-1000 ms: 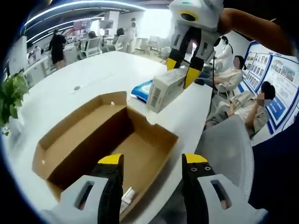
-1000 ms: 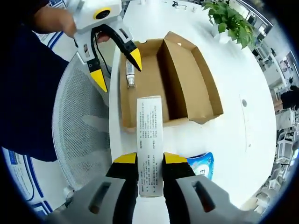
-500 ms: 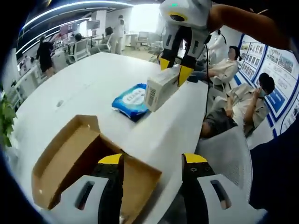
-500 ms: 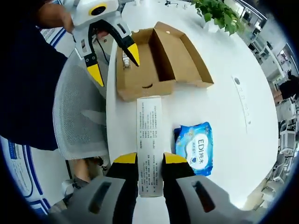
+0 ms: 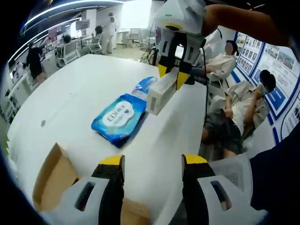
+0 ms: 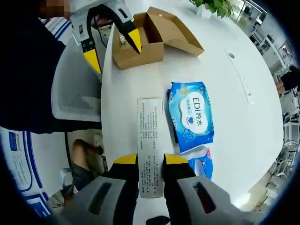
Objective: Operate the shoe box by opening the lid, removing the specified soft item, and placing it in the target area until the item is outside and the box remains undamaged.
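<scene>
Right hand-held gripper (image 6: 150,159) pinching the white carton (image 6: 150,145) aloft over the worktop (image 6: 122,93), beside the blue wipes pack (image 6: 191,115), far from the open shoe box (image 6: 150,33); left hand-held gripper (image 5: 152,161) spread, idle; next, lowering and release.

Glossy plastic wipes pack (image 6: 191,116); matt brown cardboard shoe box (image 6: 154,31); smooth, probably laminate table (image 5: 79,89).

The white table (image 6: 140,70) bears an open cardboard box (image 6: 140,40) and blue wipes packs (image 6: 191,115).
</scene>
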